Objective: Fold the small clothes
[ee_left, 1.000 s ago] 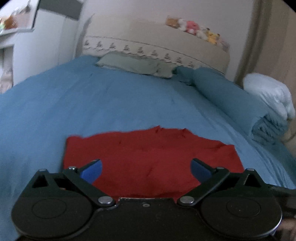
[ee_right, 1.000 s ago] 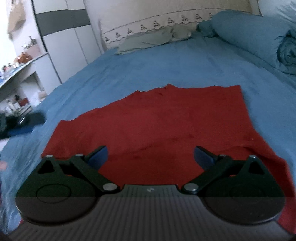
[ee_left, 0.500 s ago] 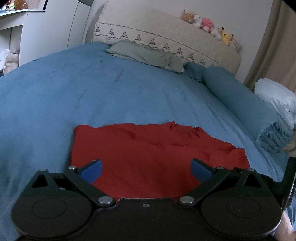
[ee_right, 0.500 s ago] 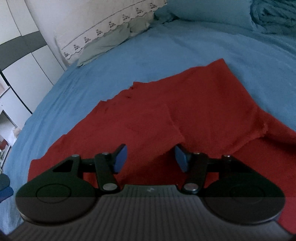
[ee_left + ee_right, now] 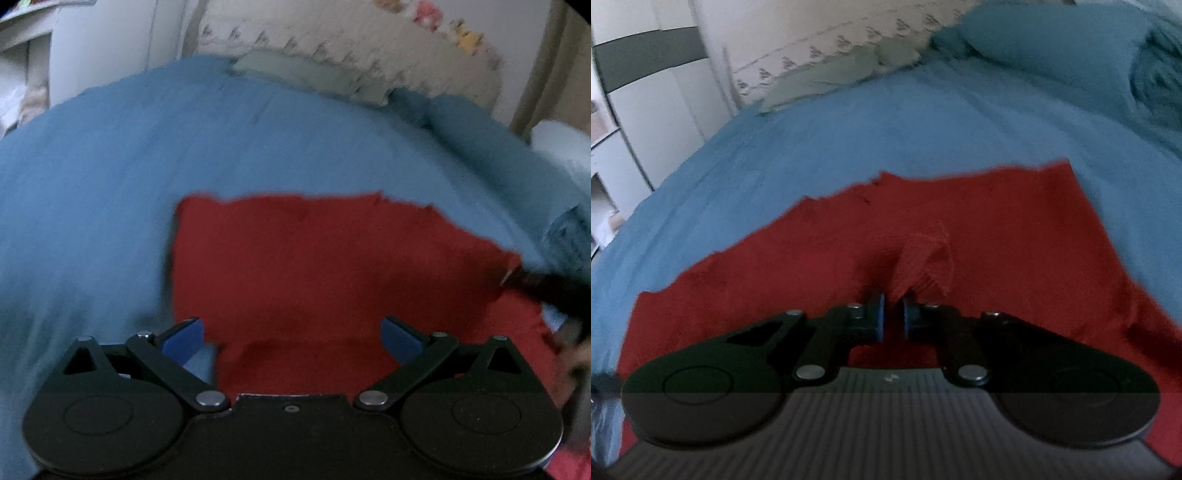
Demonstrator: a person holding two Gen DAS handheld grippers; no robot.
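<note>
A red garment point(image 5: 332, 266) lies spread flat on the blue bedspread point(image 5: 110, 184). My left gripper point(image 5: 291, 332) hovers open over the garment's near left corner, and its blue pads touch nothing. In the right wrist view the same red garment point(image 5: 1015, 229) fills the foreground. My right gripper point(image 5: 892, 314) has its jaws closing, and its pads pinch a raised fold of the cloth point(image 5: 923, 258) near the garment's near edge. At the right edge of the left wrist view that right gripper point(image 5: 535, 284) shows as a dark blur.
A grey-green pillow point(image 5: 306, 74) lies against the cream headboard point(image 5: 369, 44) at the far end. A rolled blue duvet point(image 5: 1052, 55) lies along the bed's right side, with a white pillow point(image 5: 561, 144) beyond it. White cupboards point(image 5: 646, 92) stand left of the bed.
My right gripper closed from wide open onto a fold of the red garment and lifted it. My left gripper sank closer to the garment's near left corner, still open.
</note>
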